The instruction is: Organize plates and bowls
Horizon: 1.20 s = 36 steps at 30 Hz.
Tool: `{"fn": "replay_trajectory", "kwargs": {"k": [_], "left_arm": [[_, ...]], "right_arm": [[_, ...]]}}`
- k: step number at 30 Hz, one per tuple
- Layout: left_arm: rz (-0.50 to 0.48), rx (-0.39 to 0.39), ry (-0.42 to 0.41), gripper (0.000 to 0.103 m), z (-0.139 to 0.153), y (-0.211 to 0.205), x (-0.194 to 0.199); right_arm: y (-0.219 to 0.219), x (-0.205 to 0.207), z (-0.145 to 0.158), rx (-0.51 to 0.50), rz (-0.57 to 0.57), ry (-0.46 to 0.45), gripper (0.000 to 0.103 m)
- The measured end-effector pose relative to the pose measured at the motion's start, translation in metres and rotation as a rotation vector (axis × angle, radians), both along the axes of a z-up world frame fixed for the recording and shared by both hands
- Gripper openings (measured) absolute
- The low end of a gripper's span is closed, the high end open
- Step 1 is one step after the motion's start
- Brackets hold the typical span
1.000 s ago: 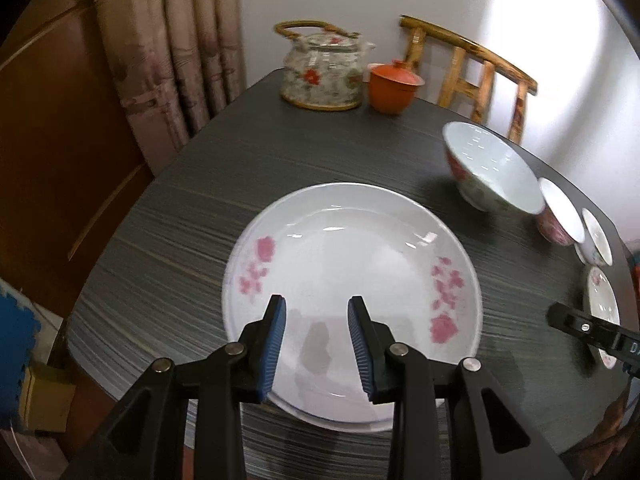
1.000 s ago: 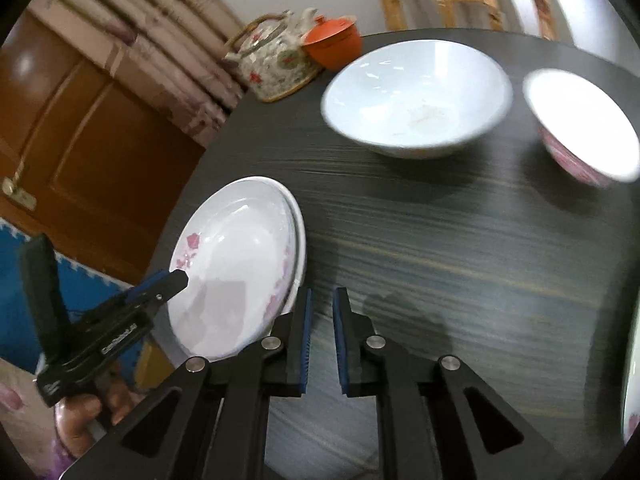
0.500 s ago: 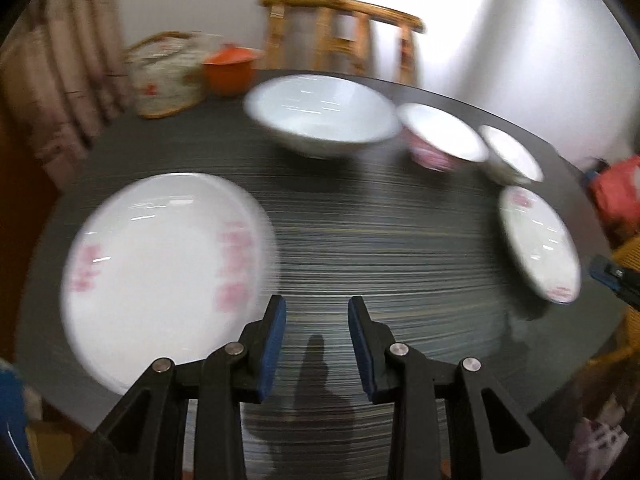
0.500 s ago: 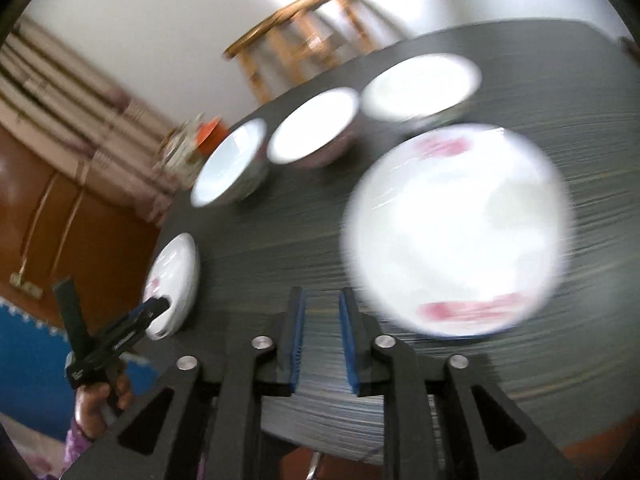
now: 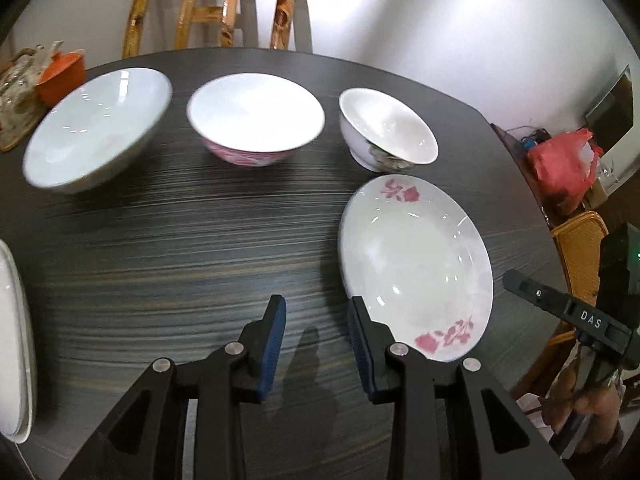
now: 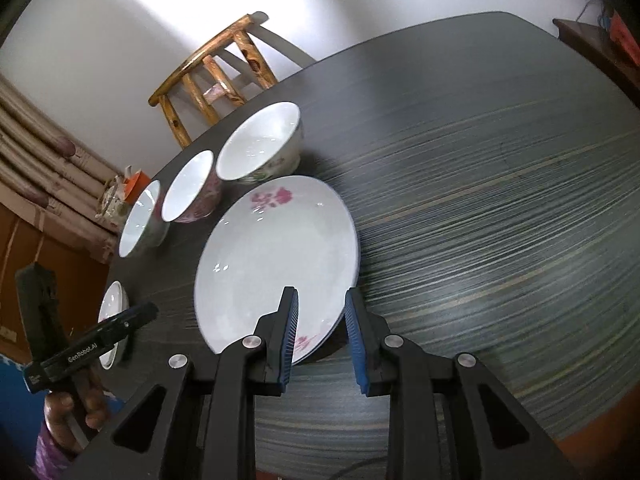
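Note:
A white plate with pink flowers [image 5: 416, 268] lies on the dark table [image 5: 180, 240]; it also shows in the right wrist view [image 6: 276, 256]. Three bowls stand behind it: a large pale one [image 5: 96, 128], a pink-patterned one [image 5: 254, 120] and a small white one [image 5: 386, 130]. Stacked plates [image 5: 12, 344] lie at the left edge. My left gripper [image 5: 316, 320] is open and empty, just left of the flowered plate. My right gripper [image 6: 320, 312] is open, its jaws over the plate's near rim.
A wooden chair [image 5: 220, 4] stands behind the table. A floral teapot [image 5: 18, 92] and an orange lidded cup [image 5: 62, 74] sit at the far left. A red bag [image 5: 560, 164] lies on a side unit to the right.
Both grippers swung right, away from the stacked plates to the single flowered plate. The right gripper's jaws have opened wider over the plate's rim. The left stays open.

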<state>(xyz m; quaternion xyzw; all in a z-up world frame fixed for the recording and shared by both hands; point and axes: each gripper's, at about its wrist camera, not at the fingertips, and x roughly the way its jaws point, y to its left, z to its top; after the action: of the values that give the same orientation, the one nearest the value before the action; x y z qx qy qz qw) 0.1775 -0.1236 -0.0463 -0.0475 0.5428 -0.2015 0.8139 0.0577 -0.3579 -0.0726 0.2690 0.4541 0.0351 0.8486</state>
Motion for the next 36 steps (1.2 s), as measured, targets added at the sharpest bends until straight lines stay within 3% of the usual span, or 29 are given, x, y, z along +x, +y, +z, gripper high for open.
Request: {"fn": "replay_trajectory", "kwargs": {"k": [15, 27, 30, 32, 33, 34, 36], "left_arm": [[0.018, -0.005, 0.089, 0.035, -0.029, -0.016, 0.016], [0.022, -0.013, 0.062, 0.037, -0.032, -0.02, 0.02], [0.018, -0.018, 0.048, 0.037, -0.033, -0.019, 0.019], [0.003, -0.015, 0.037, 0.037, -0.033, -0.017, 0.017], [-0.001, -0.008, 0.03, 0.034, -0.033, -0.018, 0.017], [-0.008, -0.003, 0.031, 0.017, -0.033, -0.019, 0.017], [-0.016, -0.006, 0.026, 0.015, -0.033, -0.023, 0.015]], "right_arm": [[-0.019, 0.03, -0.021, 0.031, 0.02, 0.033, 0.024], [-0.015, 0.045, -0.036, 0.048, 0.058, 0.047, 0.028], [-0.012, 0.047, -0.039, 0.048, 0.072, 0.049, 0.024], [-0.011, 0.048, -0.041, 0.047, 0.079, 0.053, 0.014], [-0.011, 0.048, -0.042, 0.051, 0.079, 0.054, 0.013], [-0.011, 0.048, -0.043, 0.058, 0.079, 0.053, 0.011], [-0.012, 0.047, -0.043, 0.054, 0.083, 0.048, 0.01]]}}
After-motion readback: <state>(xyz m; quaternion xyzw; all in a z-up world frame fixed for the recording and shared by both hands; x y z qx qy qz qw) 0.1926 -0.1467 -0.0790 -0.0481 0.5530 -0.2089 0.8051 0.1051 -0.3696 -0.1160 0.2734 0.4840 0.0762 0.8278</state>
